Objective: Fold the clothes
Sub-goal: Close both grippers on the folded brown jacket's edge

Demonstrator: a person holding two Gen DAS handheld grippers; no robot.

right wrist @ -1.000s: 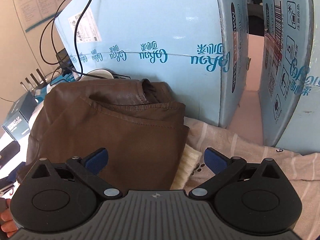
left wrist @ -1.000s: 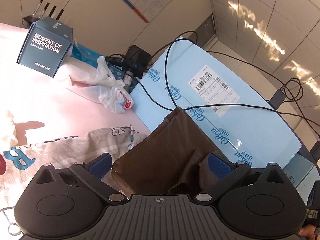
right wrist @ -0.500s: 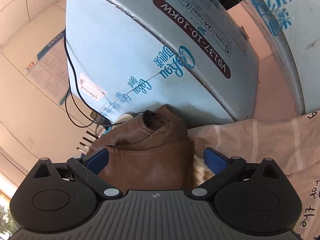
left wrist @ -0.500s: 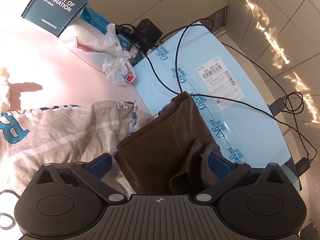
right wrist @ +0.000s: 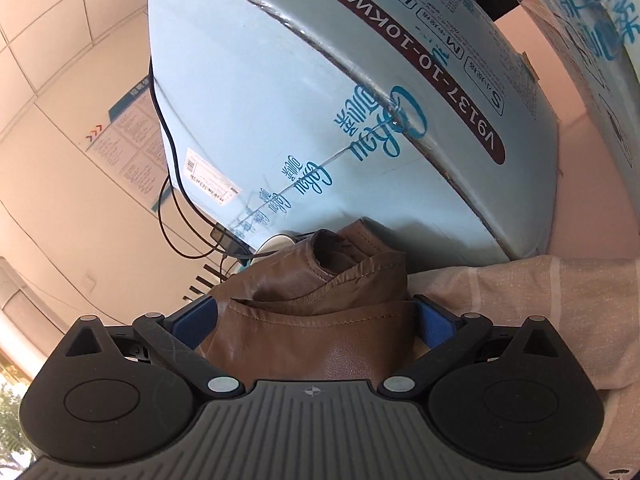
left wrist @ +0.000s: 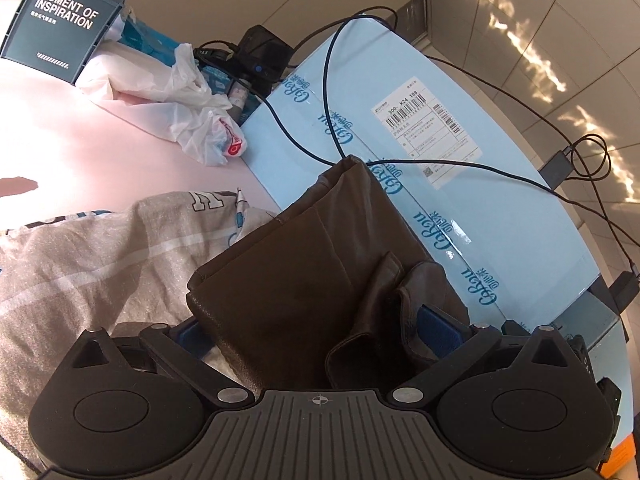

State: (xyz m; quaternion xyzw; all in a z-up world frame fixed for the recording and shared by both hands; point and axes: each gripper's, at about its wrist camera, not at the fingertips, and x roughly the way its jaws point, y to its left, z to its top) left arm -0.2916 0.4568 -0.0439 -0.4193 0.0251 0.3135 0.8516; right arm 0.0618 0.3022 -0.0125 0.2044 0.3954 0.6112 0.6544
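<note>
Both grippers, left (left wrist: 316, 326) and right (right wrist: 316, 318), are straddling the brown garment (left wrist: 304, 272) with jaws apart, its length running toward the blue box (left wrist: 440, 184).

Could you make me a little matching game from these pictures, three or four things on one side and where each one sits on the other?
Things:
1. brown leather garment
2. black cable
3. white plastic bag
4. dark box reading MOMENT OF INSPIRATION

Places:
A. draped over the light blue carton
B. far left corner
C. between both grippers' fingers
D. crumpled by the carton's far end

Pairs: 1-C, 2-A, 3-D, 4-B
</note>
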